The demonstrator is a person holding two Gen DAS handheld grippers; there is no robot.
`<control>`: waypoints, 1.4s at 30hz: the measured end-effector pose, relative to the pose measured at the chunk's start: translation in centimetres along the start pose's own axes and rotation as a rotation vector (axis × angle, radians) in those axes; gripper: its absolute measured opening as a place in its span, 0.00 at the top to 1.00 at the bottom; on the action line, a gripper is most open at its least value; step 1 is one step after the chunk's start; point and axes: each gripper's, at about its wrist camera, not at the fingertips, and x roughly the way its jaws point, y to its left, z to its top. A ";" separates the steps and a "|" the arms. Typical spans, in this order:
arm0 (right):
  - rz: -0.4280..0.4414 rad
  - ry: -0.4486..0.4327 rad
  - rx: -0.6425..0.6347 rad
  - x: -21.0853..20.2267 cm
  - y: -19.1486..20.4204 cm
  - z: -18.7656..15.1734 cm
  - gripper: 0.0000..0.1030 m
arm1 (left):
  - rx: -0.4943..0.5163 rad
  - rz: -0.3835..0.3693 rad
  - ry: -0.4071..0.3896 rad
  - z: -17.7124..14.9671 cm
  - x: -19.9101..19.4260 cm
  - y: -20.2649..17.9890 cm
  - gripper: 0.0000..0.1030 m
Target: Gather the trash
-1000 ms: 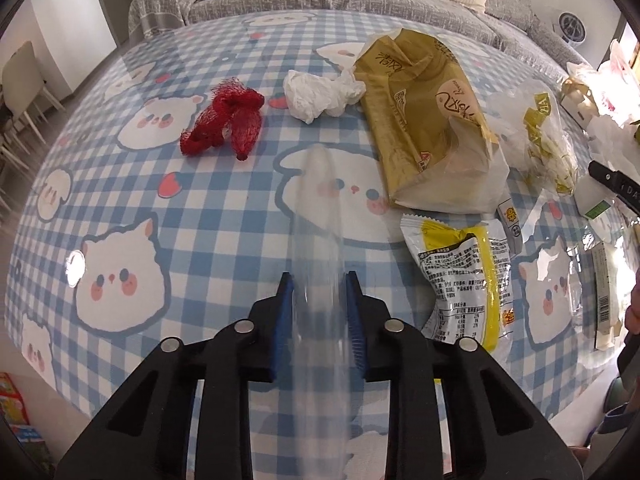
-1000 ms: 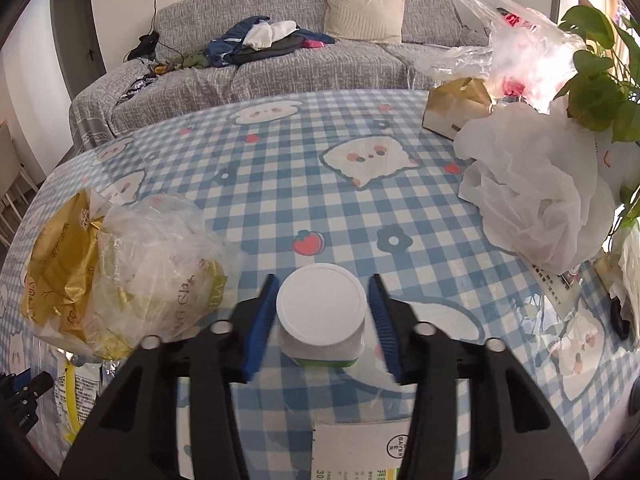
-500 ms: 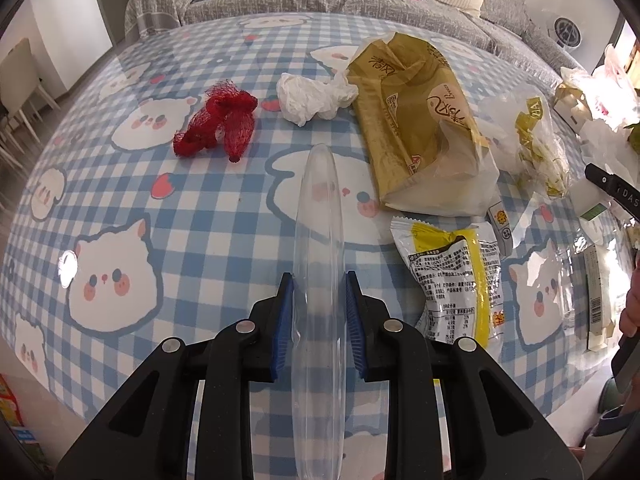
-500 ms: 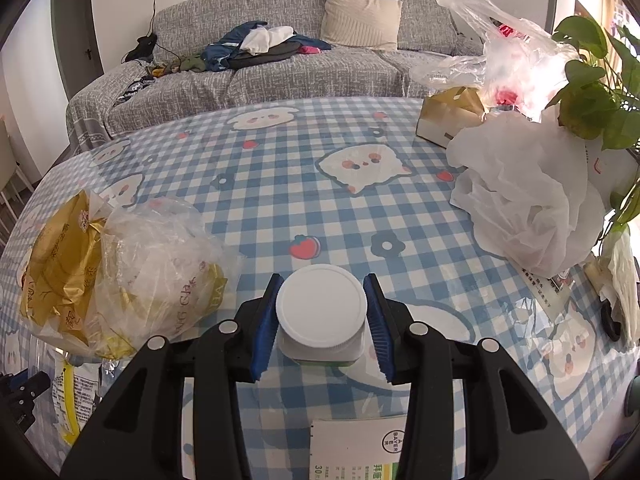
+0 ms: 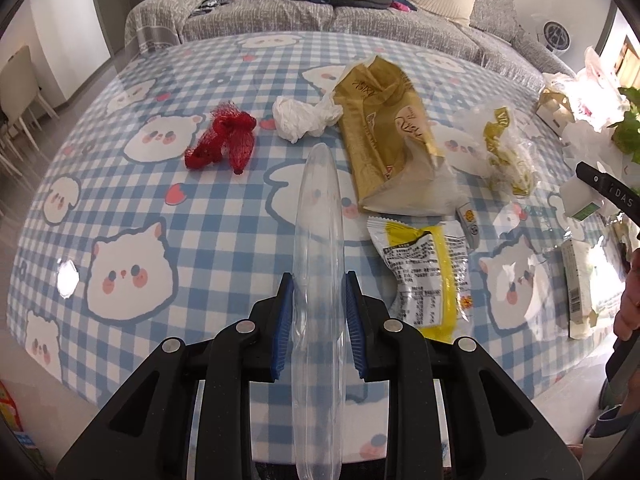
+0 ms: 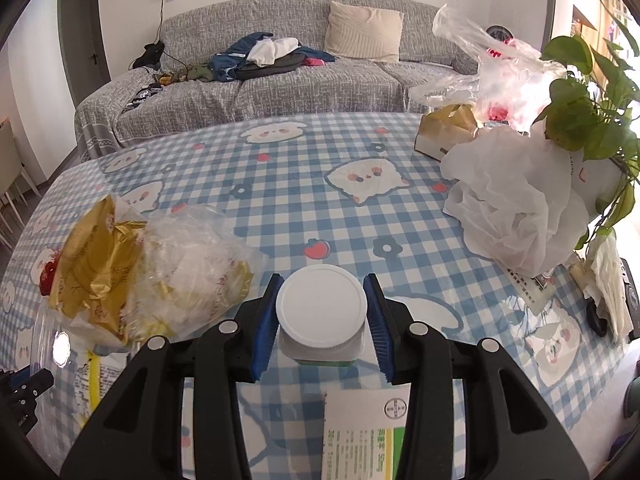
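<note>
- On the left of the left wrist view, a red mesh net [image 5: 224, 138] lies bunched on the table [image 5: 120, 208], which has a blue checked cloth with cartoon animal faces.
- Just right of the net sits a crumpled white tissue [image 5: 298, 118], touching the upper edge of a gold paper bag [image 5: 386, 140] that lies flat.
- The left tongs [image 5: 319, 316] are clenched on a clear plastic tray [image 5: 318, 264], held on edge so that it runs as a long thin strip away from the camera; its far tip shows near the tissue.
- Right of the tongs lies a yellow and white snack wrapper [image 5: 424, 276], just below the gold bag.
- Farther right is a clear bag with yellow print [image 5: 506, 152], and at the far edge a small carton [image 5: 578, 292], though it is blurred in glare.
- In the right wrist view, the gold bag [image 6: 92, 264] and the clear bag [image 6: 192, 268] lie together at the left.
- The right tongs [image 6: 322, 312] are closed around a white-lidded jar [image 6: 322, 306], gripping it at the lid; whether it rests on the table I cannot tell.
- A printed leaflet [image 6: 366, 432] lies below the jar.
- At the right stand a crumpled white plastic bag [image 6: 516, 200], a tan box [image 6: 448, 130] and a green plant [image 6: 588, 120].
</note>
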 end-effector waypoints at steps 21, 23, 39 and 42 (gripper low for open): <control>0.032 -0.024 -0.007 -6.5 1.2 -4.5 0.62 | 0.009 -0.030 -0.027 -4.9 -4.3 -0.3 0.76; 0.035 -0.027 -0.011 -6.9 1.4 -4.8 0.62 | 0.009 -0.029 -0.031 -5.3 -4.6 -0.2 0.76; 0.073 -0.034 -0.020 -11.2 1.7 -9.1 0.62 | 0.015 -0.053 -0.042 -9.7 -7.1 -0.6 0.76; 0.082 -0.038 -0.026 -12.5 1.8 -10.3 0.62 | 0.021 -0.057 -0.044 -11.0 -7.7 -0.9 0.76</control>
